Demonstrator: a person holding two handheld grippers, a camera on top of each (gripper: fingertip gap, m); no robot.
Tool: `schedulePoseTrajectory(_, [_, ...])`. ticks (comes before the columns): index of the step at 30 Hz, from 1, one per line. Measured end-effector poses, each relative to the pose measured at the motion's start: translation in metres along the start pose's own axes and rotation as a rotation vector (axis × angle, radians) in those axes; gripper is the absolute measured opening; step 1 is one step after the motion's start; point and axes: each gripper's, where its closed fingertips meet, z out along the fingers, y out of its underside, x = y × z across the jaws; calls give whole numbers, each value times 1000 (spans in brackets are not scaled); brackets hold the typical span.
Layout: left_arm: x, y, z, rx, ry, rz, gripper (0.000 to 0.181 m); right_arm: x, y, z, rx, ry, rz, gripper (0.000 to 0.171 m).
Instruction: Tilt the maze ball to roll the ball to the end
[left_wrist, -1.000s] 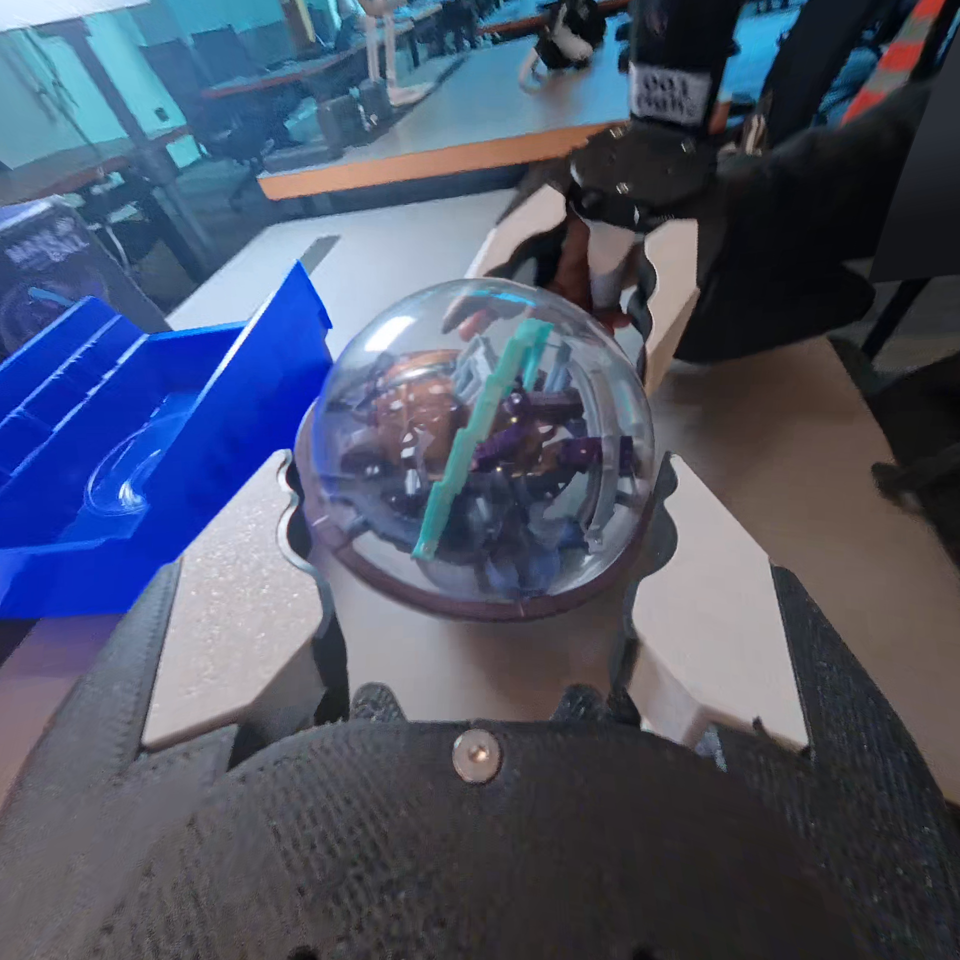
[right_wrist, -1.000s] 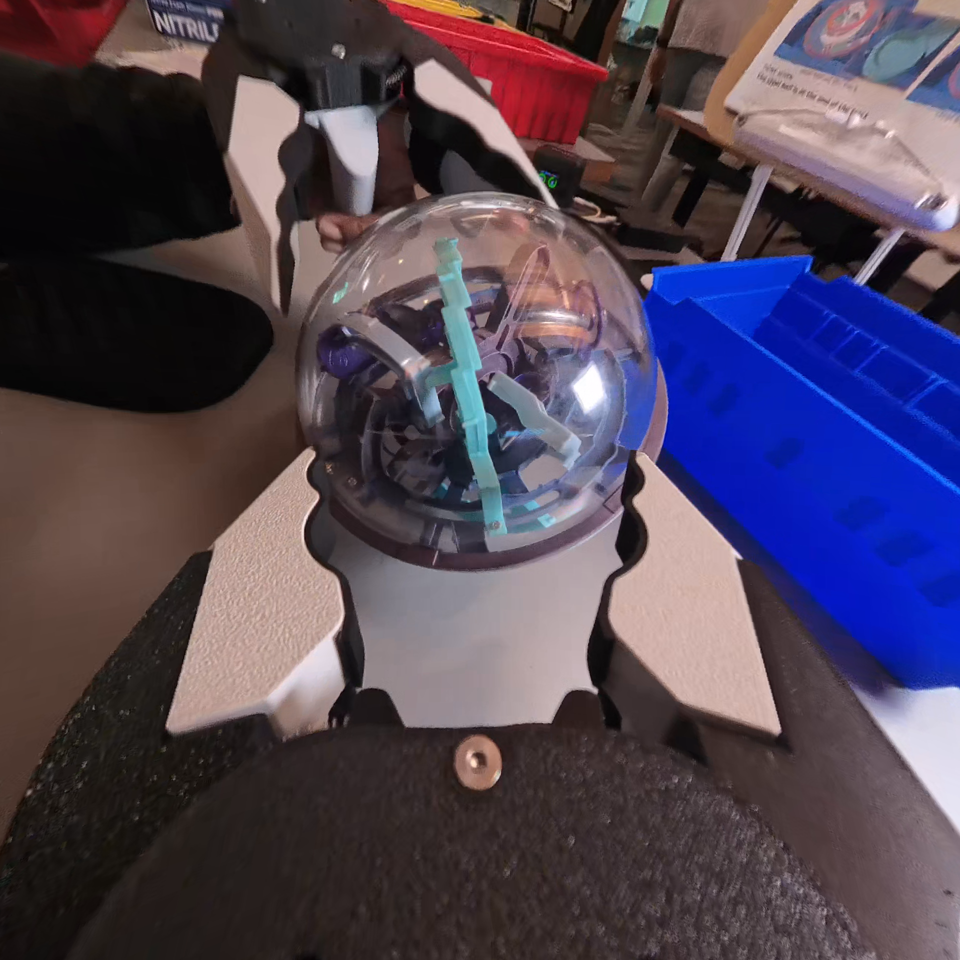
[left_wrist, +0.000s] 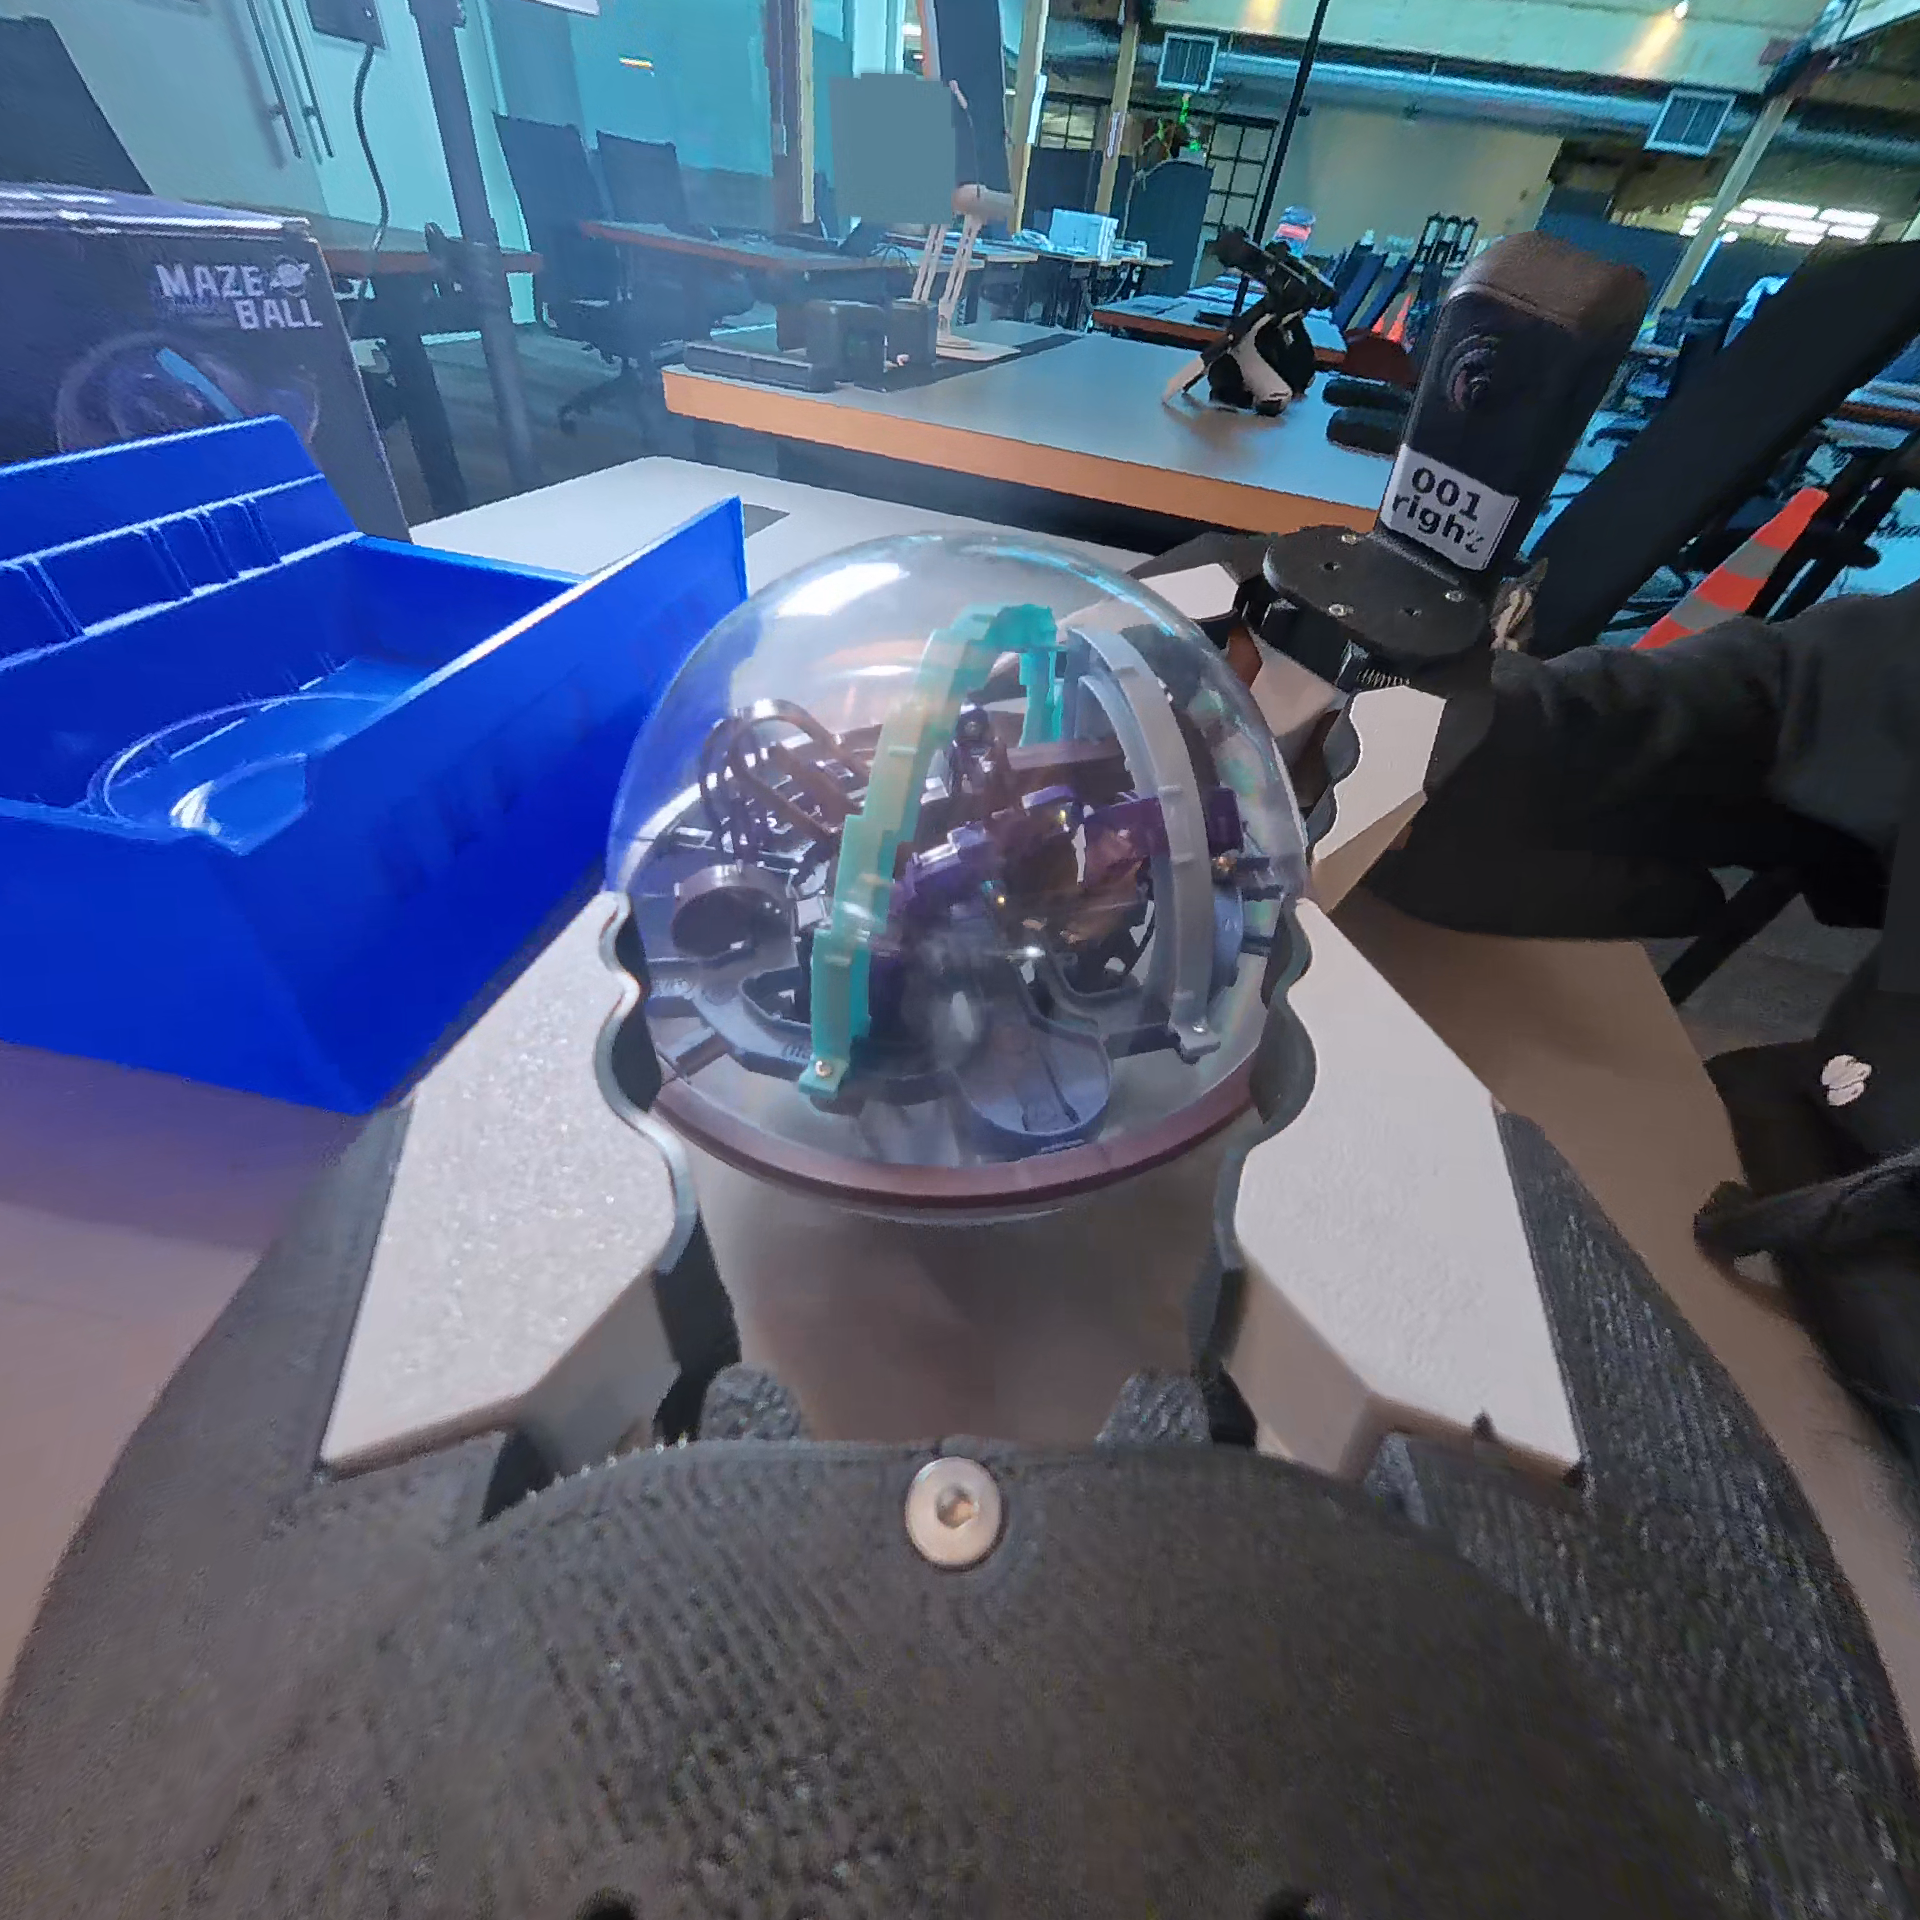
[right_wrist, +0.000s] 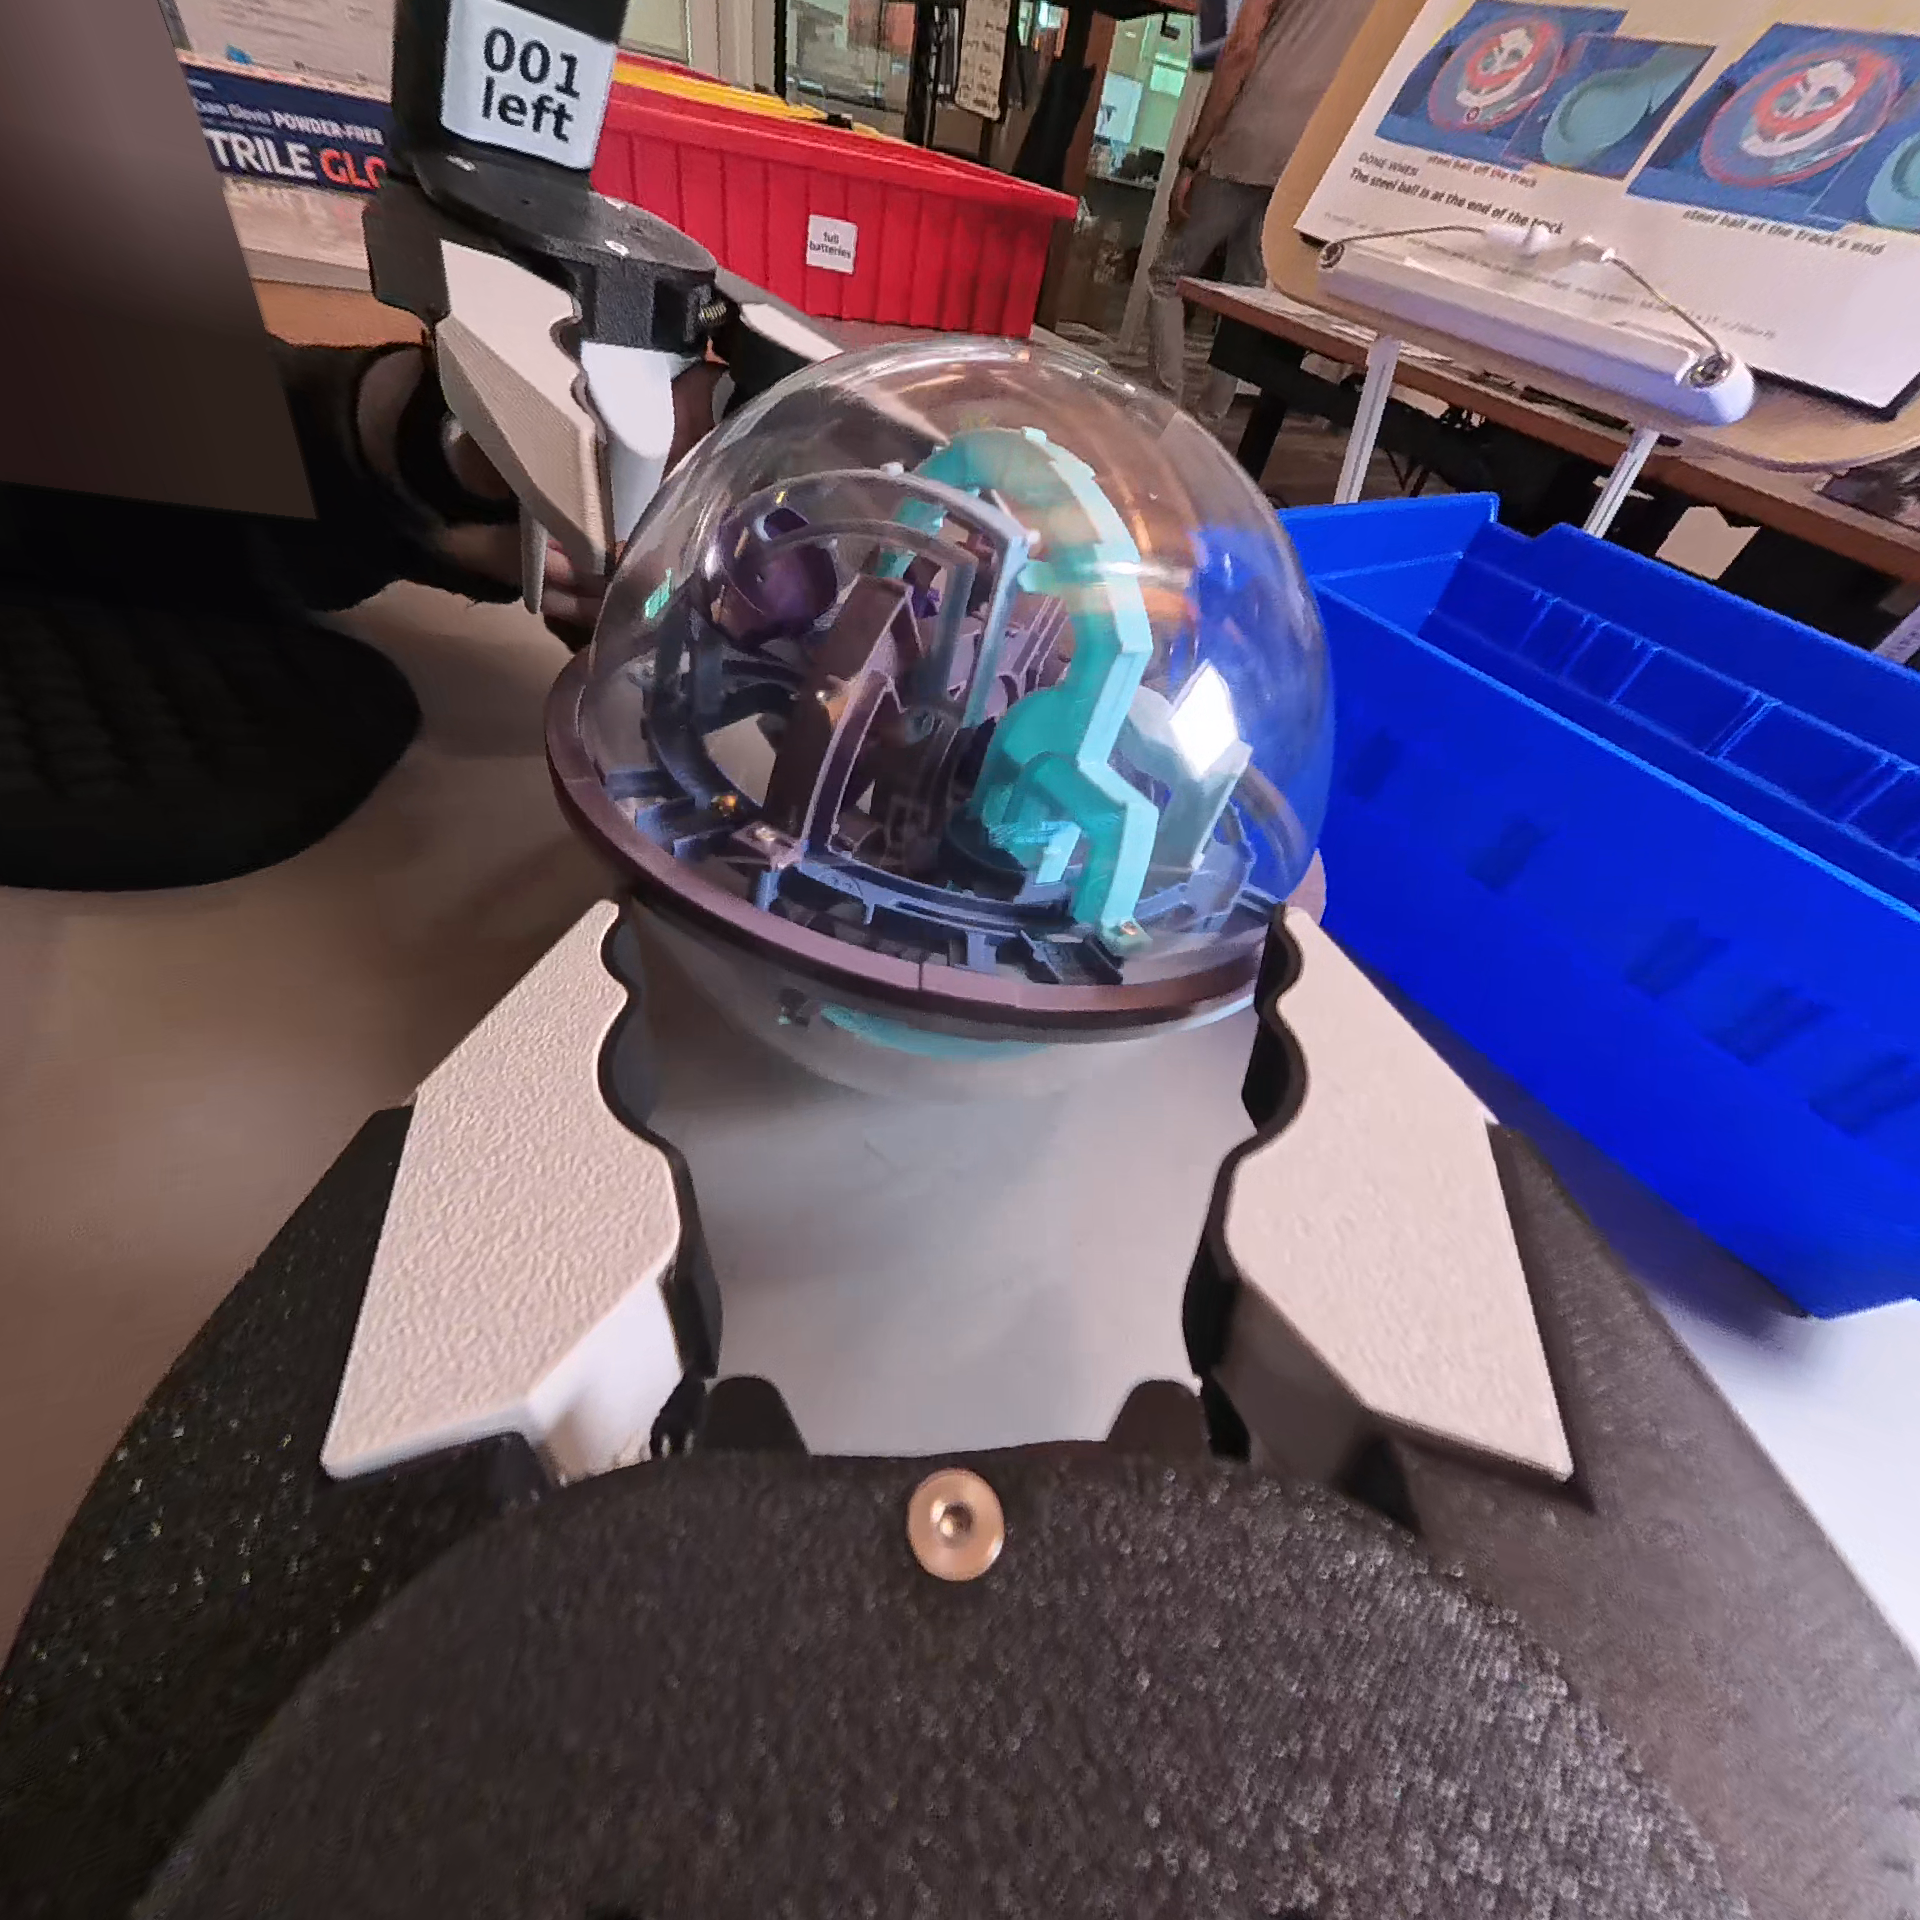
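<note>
- Both the left gripper (left_wrist: 951, 1029) and right gripper (right_wrist: 940, 997) clamp the clear plastic maze ball (left_wrist: 951, 862)
- Blue plastic tray (left_wrist: 312, 821) crowds one side
- Small steel ball indiscernible

Both grippers are clamped on the ball (left_wrist: 951, 862) from opposite sides. Left gripper (left_wrist: 951, 997) has a white finger pressed on each flank at the dark rim. Right gripper (right_wrist: 940, 987) grips the same way, with a black-gloved hand (left_wrist: 1621, 769) behind it.

The maze ball (left_wrist: 956, 862) sits between both hand-held grippers, a bin (left_wrist: 312, 748) beside it on the table (left_wrist: 104, 1299).
</note>
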Motion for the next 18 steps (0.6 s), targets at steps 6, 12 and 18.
schedulePoseTrajectory(6, [0,0,-5,22,21,-15,112,-1,-2,-1,15,1,-12,115])
schedulePoseTrajectory(12, [2,9,-7,15,65,-31,110,-3,-10,-4,51,10,-68,115])
schedulePoseTrajectory(18, [3,14,-6,-8,114,-148,107,-2,-20,-9,109,3,-37,116])
